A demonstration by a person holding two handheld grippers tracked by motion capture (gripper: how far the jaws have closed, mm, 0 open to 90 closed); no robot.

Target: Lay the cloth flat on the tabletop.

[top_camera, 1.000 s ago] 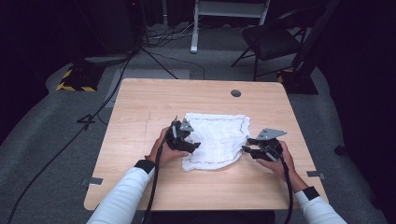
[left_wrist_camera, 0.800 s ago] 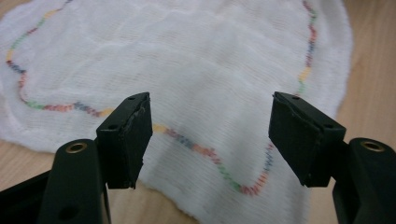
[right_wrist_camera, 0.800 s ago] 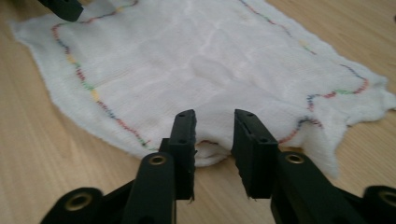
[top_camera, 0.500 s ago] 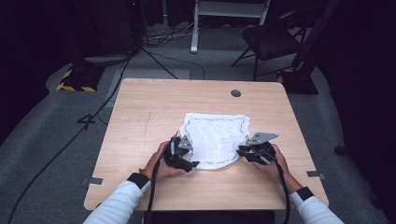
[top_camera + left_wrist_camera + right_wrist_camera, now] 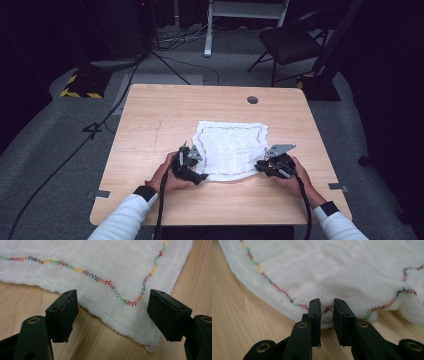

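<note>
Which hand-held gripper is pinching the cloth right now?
The right hand-held gripper: its jaws are closed on the white cloth's edge. The left hand-held gripper is wide open.

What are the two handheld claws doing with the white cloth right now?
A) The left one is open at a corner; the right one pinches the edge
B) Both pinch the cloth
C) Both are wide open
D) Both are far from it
A: the left gripper stands with jaws spread at a corner of the white cloth, while the right gripper has its jaws nearly closed on a fold of the cloth's hem.
</note>
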